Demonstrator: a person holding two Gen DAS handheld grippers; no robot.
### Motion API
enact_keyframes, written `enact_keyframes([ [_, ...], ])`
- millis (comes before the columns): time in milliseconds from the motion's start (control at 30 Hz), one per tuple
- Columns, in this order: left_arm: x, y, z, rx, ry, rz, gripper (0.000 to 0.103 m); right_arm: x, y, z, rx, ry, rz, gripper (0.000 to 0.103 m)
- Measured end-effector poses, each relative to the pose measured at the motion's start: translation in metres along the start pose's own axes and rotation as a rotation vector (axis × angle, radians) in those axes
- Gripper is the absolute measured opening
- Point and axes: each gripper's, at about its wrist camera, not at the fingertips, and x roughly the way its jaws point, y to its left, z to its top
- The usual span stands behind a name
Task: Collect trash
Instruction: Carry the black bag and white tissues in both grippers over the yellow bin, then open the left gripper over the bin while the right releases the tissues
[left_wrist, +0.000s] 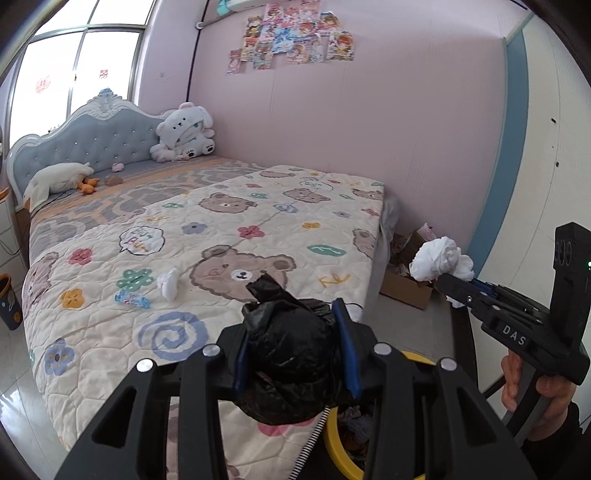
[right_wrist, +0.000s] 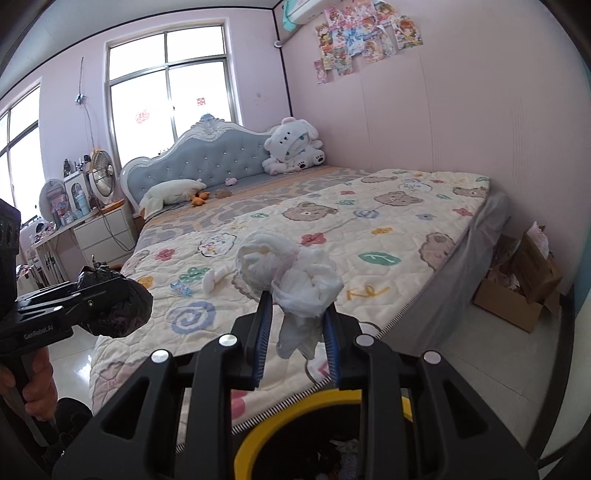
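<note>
black crumpled bag (left_wrist: 291, 365) pinched in left gripper (left_wrist: 295, 354); white wadded tissue (right_wrist: 291, 273) clamped in right gripper (right_wrist: 295, 332).

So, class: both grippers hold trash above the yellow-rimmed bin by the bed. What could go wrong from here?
1. The white tissue wad bulges past the right gripper, held only by its tail; it may slip and miss the yellow-rimmed bin.
2. The black bag in the left gripper hangs over the quilt edge, so it could land there.

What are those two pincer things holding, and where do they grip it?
The left gripper pinches a crumpled black plastic bag across its middle. The right gripper holds a wad of white tissue by its lower tail.
</note>
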Motion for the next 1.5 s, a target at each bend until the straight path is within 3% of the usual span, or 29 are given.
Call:
enact_keyframes([
  [433,0.021,-0.045,-0.023,0.047,0.074,-0.07,0.037,-0.024,-0.027,-0.029,0.037,0.053,-0.06,0.026],
  [967,0.088,-0.056,-0.083,0.004,0.312,-0.143,0.038,-0.002,-0.06,-0.073,0.134,0.187,-0.054,0.026],
  [1500,0.086,-0.07,-0.092,0.041,0.309,-0.173,0.04,0.0,-0.067,-0.086,0.166,0.227,-0.025,0.033],
])
